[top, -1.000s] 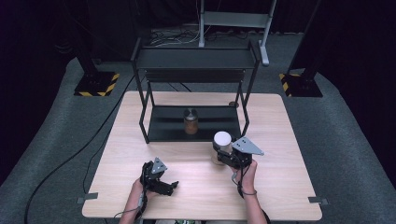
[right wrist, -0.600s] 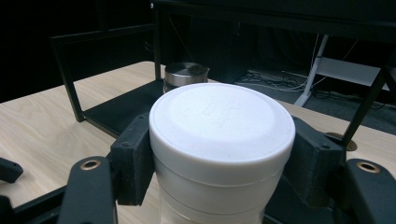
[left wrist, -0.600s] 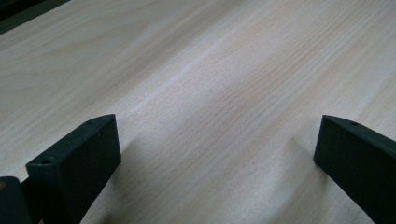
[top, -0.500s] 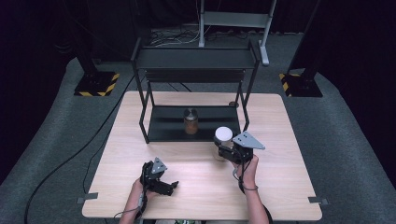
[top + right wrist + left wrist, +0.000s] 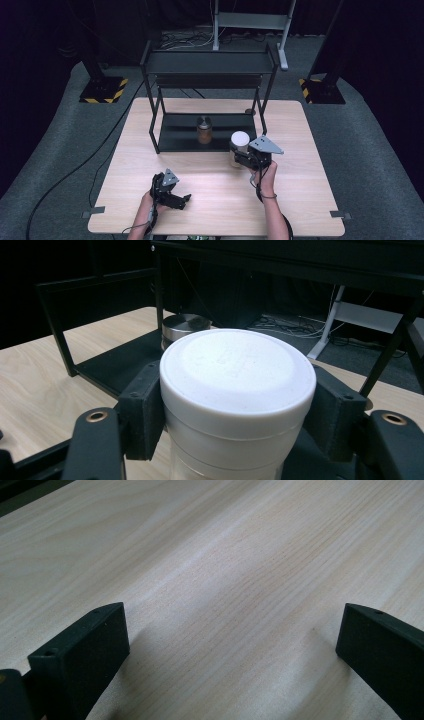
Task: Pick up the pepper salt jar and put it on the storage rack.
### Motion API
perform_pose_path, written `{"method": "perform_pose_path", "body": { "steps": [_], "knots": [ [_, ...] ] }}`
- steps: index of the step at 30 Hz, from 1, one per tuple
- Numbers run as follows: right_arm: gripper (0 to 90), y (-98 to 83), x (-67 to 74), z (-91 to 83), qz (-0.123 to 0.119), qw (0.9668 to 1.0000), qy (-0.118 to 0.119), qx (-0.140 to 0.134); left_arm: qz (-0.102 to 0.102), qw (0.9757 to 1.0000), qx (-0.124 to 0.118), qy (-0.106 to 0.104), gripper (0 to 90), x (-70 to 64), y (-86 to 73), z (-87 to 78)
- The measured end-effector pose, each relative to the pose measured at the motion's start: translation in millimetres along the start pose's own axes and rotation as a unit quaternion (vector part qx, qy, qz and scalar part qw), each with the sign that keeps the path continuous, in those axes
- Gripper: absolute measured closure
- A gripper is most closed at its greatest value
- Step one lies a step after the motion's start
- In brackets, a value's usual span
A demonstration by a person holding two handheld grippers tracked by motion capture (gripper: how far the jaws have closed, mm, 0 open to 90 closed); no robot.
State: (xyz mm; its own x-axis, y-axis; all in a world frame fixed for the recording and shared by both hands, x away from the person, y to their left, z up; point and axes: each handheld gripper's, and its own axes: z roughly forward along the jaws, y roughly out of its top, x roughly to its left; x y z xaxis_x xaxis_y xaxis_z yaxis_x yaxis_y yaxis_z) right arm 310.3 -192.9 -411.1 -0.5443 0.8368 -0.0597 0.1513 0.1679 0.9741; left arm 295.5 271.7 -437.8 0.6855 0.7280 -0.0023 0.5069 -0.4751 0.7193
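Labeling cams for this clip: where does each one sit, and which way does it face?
High view: above the person's side, facing forward and down on the table and rack; both forearms show.
Left gripper view: on the left gripper, facing bare tabletop; open jaws show.
Right gripper view: on the right gripper, facing the rack; jaws clamp the white-lidded jar.
Shared by high and right: jar, rack.

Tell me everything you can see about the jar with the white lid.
The white-lidded jar is round, with a broad, flat, matte white cap that looks plastic over a paler body. It stands upright, clamped at both sides just below the cap by the right gripper, in front of the black shelf rack, above the wooden table.
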Motion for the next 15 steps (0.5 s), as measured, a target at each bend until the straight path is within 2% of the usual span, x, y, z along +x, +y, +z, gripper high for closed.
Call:
{"method": "perform_pose_path", "body": {
  "steps": [15],
  "knots": [
    [32.6,5.8,-10.1,12.5,0.002,1.0,-0.004,0.008,0.0,1.0,0.0,0.0,0.2,-0.1,0.0,0.0]
  ]
}}
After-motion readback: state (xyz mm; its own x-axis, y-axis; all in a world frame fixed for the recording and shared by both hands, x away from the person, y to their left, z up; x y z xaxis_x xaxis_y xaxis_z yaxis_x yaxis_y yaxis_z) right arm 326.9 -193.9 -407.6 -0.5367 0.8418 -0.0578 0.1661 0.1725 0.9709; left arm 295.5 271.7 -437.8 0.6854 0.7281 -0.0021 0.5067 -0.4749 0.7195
